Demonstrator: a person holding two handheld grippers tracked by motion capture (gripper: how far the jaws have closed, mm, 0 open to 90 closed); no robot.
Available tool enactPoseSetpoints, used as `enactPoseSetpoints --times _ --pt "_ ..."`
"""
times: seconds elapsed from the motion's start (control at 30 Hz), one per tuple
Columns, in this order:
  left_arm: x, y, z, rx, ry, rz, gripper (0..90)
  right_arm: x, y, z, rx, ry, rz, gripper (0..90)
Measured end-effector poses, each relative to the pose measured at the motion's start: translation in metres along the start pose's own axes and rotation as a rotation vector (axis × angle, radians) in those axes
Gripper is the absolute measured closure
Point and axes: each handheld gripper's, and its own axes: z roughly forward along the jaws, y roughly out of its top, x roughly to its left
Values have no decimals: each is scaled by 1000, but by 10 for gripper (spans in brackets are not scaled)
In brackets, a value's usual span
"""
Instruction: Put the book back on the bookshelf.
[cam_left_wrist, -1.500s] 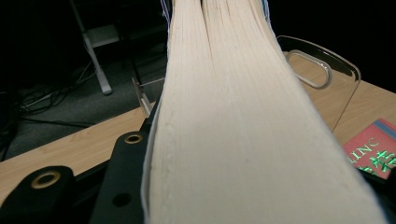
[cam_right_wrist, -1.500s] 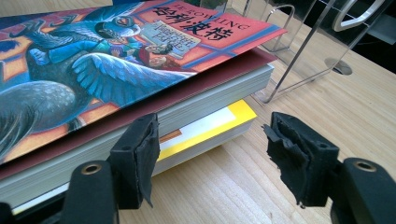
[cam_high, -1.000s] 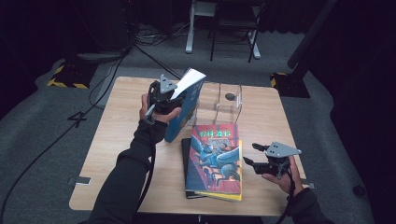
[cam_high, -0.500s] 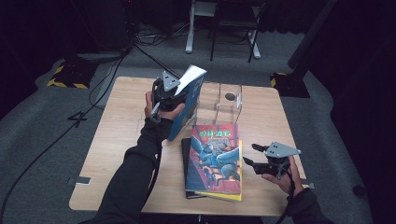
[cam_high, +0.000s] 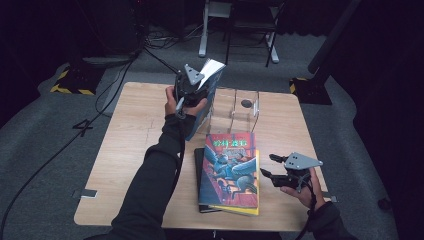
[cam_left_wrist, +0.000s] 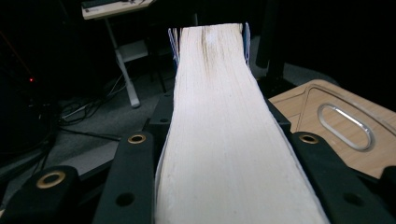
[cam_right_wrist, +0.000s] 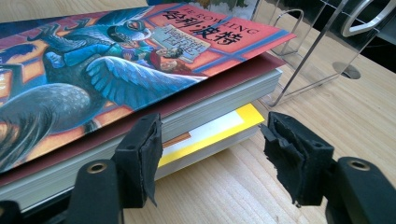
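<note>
The blue book (cam_high: 204, 102), clamped in the left tongs (cam_high: 196, 86), has been carried nearer the clear bookstand (cam_high: 235, 107) at the tabletop's (cam_high: 125, 150) far edge; right tongs (cam_high: 267, 166) are held open and empty beside the book stack (cam_high: 230, 172).

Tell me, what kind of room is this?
Probably a studio or lab set up for recording. A lone wooden table stands on grey carpet amid black surroundings, cables trail across the floor, and a person works handheld grippers on books.
</note>
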Motion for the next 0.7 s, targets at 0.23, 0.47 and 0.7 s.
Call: enactPoseSetpoints --times 0.23,0.47,0.7 --pt "-5 -2 13 -13 52 30 601 1 0 1 -2 2 -7 374" --pt "-10 -4 24 -42 72 42 601 3 0 2 0 13 -14 372" --pt "-2 -13 33 -123 40 -52 601 2 -1 3 -3 17 -11 372"
